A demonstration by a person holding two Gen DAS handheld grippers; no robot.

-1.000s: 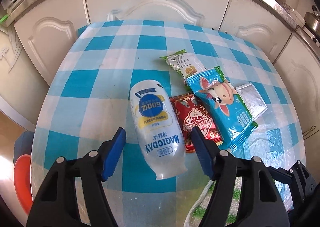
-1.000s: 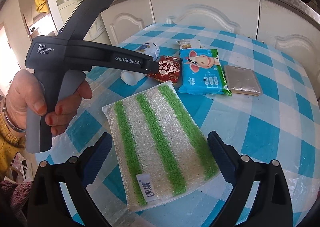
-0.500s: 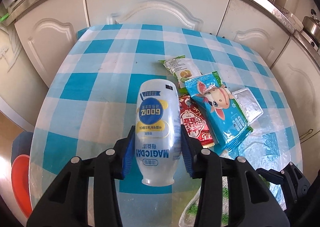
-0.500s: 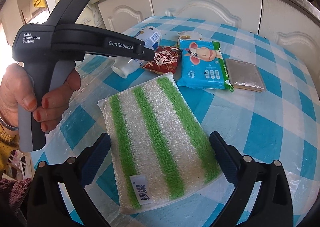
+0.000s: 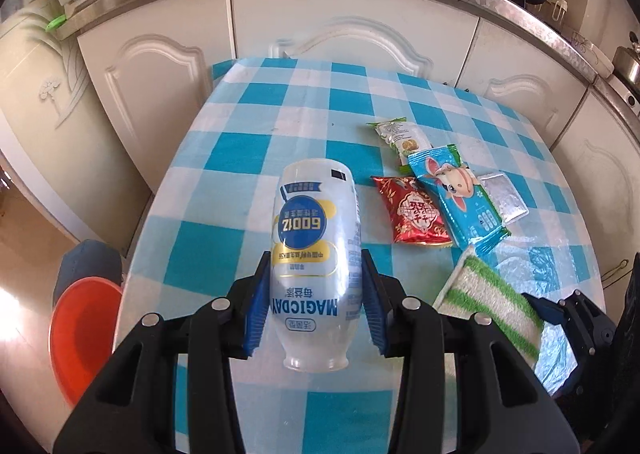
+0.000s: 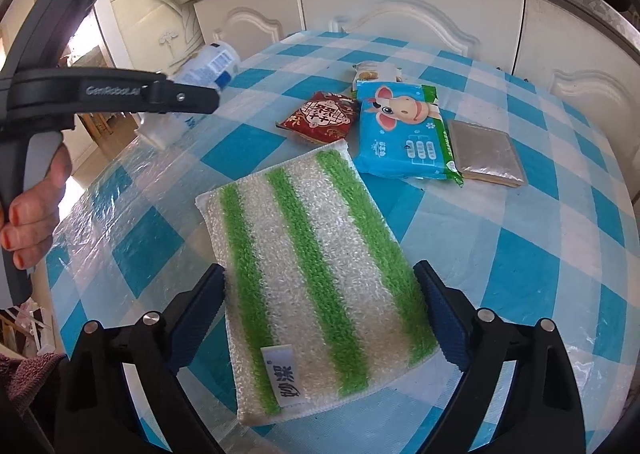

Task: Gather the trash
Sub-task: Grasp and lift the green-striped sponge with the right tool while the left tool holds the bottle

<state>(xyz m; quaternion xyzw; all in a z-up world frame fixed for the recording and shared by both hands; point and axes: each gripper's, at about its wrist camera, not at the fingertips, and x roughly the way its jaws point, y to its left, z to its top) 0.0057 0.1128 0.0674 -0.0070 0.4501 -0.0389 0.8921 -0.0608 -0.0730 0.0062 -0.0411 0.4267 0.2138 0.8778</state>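
White kitchen cabinets (image 5: pixel 352 38) stand behind the checked table (image 5: pixel 248 158) I work over. My left gripper (image 5: pixel 314 308) clamps the white bottle (image 5: pixel 316 250) between its blue pads, lifted clear of the cloth, mouth end toward me. Just right of it lie a red packet (image 5: pixel 416 212), a blue cow-print packet (image 5: pixel 456 198) and a silver sachet (image 5: pixel 502 200). My right gripper (image 6: pixel 324 318) is spread wide, its jaws just narrowing, either side of the green-striped sponge cloth (image 6: pixel 316 262) lying flat on the table.
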